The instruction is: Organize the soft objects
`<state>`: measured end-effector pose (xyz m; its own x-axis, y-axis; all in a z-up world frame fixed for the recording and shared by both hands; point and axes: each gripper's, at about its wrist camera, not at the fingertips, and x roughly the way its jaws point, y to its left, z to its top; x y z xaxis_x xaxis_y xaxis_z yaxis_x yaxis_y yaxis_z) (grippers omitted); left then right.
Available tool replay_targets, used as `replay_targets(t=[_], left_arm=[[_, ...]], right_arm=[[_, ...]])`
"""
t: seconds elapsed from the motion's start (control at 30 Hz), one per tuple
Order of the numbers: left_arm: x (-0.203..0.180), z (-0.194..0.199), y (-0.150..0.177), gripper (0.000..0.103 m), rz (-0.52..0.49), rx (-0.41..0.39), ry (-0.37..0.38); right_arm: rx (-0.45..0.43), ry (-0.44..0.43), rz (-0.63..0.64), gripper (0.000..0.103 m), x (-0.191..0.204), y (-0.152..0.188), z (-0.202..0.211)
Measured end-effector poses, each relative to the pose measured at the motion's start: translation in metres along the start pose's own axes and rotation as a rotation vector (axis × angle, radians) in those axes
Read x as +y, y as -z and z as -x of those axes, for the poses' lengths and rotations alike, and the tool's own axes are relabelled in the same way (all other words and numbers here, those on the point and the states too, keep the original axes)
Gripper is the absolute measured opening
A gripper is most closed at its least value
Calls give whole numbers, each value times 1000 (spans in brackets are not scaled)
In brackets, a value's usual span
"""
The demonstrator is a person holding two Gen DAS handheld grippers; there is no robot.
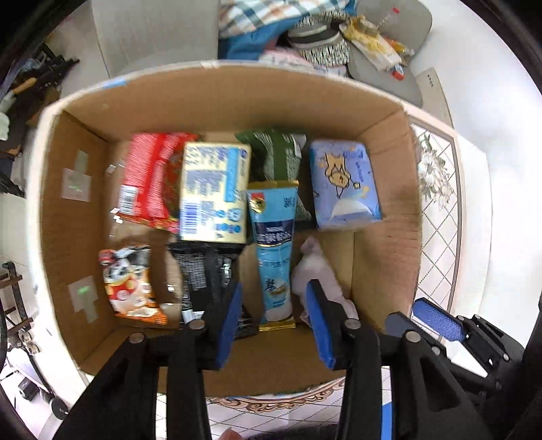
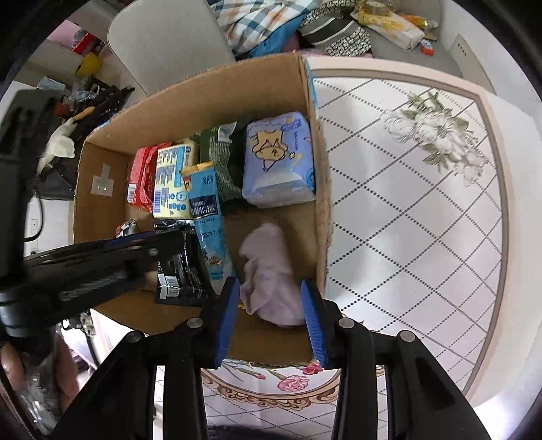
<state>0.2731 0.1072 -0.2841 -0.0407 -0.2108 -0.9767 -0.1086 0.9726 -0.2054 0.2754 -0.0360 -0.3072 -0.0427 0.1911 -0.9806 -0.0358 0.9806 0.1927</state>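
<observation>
An open cardboard box (image 1: 216, 98) (image 2: 216, 98) holds soft packs: a red pack (image 1: 149, 176), a yellow pack (image 1: 213, 193), a green pack (image 1: 277, 155), a blue tissue pack (image 1: 344, 184) (image 2: 277, 159), a long light-blue pouch (image 1: 274, 250) (image 2: 206, 216), a black pouch (image 1: 206, 277) (image 2: 179, 267), an orange snack bag (image 1: 130, 284) and a crumpled pale pink cloth (image 1: 318, 270) (image 2: 271, 270). My left gripper (image 1: 274, 308) is open and empty above the box's near side. My right gripper (image 2: 269, 304) is open, its jaws either side of the pink cloth, apart from it.
The box stands on a white floral tablecloth (image 2: 423, 203). A grey chair (image 2: 169, 44) and a pile of clothes and bags (image 1: 305, 30) lie behind it. Cluttered shelves (image 2: 81, 98) are at the left. The right gripper shows at the left wrist view's right edge (image 1: 437, 321).
</observation>
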Motion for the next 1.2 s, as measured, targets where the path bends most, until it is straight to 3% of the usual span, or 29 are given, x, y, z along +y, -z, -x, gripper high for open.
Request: replay_targets(t=[0.23,0.4,0.47,0.6,0.67,0.77,0.83,1.2], left_arm=[[21,34,25,53,11,-130,-84],[34,47,43,74,34,-203,-128],[39,50,50,81,46,-214,-125],[44,62,62,94,56,-263,-153],[44,68,66,98,51,-289,-186],[46,75,72,100,53,-316,-205],[47,79,76,100,59,-325,-210],[38,114,101,100,63,-394,-213]], right_arm=[[-66,60,13,52,9,12,21],[-103,126,36,53,21,22,29],[-110,138,45,63,26,26,31],[-127,151,70,69,36,35,36],[-140,162,79,77,41,39,37],[-151,179,91,92,46,44,39],[-158,190,92,96,47,45,41],[-205,186,80,98,46,60,68]])
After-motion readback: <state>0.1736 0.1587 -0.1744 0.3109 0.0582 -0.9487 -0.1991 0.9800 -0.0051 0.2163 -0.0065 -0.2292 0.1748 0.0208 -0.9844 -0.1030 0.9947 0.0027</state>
